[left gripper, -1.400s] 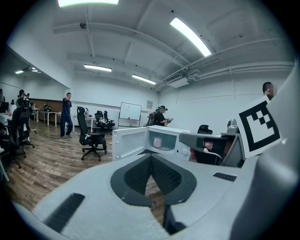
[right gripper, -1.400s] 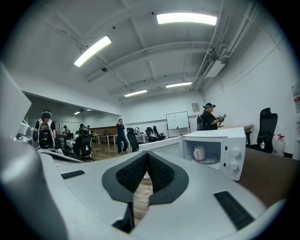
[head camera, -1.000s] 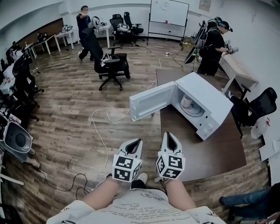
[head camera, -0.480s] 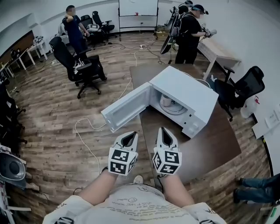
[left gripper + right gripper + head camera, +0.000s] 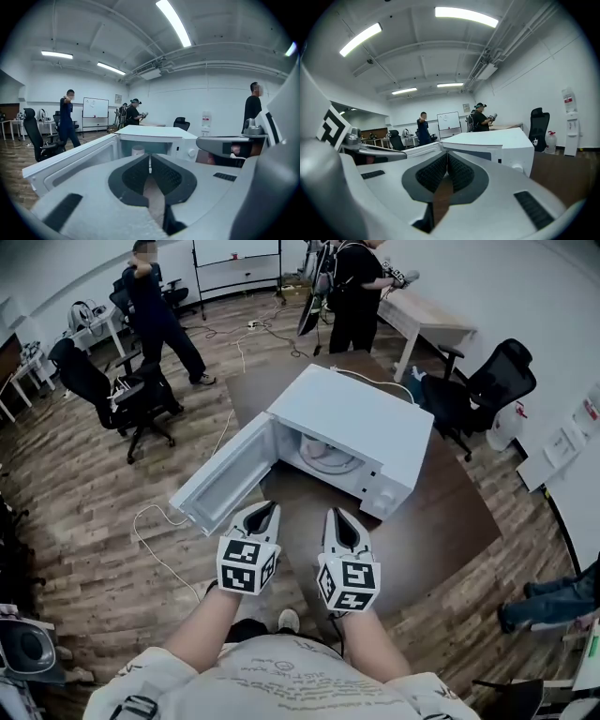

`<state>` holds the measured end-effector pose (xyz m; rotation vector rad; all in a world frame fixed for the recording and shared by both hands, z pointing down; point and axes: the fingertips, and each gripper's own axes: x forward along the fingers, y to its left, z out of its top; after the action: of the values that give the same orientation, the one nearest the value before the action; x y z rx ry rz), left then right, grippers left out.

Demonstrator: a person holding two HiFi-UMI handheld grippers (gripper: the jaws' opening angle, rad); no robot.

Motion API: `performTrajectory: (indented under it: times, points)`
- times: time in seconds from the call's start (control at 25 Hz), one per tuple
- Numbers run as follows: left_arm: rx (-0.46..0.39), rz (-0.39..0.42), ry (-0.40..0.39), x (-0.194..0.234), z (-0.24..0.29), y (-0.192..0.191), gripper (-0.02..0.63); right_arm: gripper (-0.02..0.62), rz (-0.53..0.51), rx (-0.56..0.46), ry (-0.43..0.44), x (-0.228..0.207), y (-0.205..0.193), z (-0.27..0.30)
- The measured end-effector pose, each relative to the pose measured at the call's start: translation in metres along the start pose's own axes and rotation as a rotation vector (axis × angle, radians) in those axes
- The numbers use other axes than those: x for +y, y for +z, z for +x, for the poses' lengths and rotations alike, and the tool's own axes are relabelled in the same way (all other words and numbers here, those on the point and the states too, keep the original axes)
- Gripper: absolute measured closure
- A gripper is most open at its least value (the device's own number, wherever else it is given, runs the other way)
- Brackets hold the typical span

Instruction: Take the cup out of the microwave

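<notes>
You have closed in on the microwave [image 5: 356, 427] over the last second: it fills more of the head view, and its open front now sits just ahead of your 2 grippers instead of well beyond them.

Under the microwave, the brown table [image 5: 441, 521] carries it alone, as far as the views show. The microwave's door [image 5: 220, 486] stands swung fully open on its left side and reaches out past the table's edge. Your left gripper [image 5: 266, 512] hovers just short of the microwave's front, beside the door's free end. Your right gripper [image 5: 336, 517] is before the open cavity. Both have their jaws pressed together with nothing between them.

The white cup [image 5: 137, 150] stands upright inside the microwave, toward the back of the cavity, plain in the left gripper view. In the head view only the round turntable [image 5: 328, 457] is clear.

By my judgement, only the approach is done: the door is already open and the cup is untouched. Still left are 3 steps: spread 1 gripper's jaws, reach into the microwave to close on the cup, and draw it out.
</notes>
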<state>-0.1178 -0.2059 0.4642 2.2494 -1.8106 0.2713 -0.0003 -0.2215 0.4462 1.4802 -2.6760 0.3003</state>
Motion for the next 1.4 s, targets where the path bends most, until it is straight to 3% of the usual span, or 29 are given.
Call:
performTrajectory:
  times: [0.44, 0.72, 1.08, 1.4]
  points:
    - [0.006, 0.036, -0.066, 0.022, 0.085, -0.011, 0.589, 0.578, -0.022, 0.02, -0.117, -0.029, -0.006, 0.007]
    - [0.074, 0.052, -0.151, 0.038, 0.157, -0.033, 0.529, 0.578, -0.018, 0.044, -0.202, -0.037, -0.002, 0.029]
    - [0.149, 0.075, -0.163, 0.068, 0.25, -0.059, 0.515, 0.578, -0.003, 0.09, -0.33, -0.052, -0.011, 0.05]
    - [0.22, 0.1, -0.17, 0.079, 0.296, -0.085, 0.502, 0.578, 0.019, 0.115, -0.439, -0.073, -0.019, 0.047]
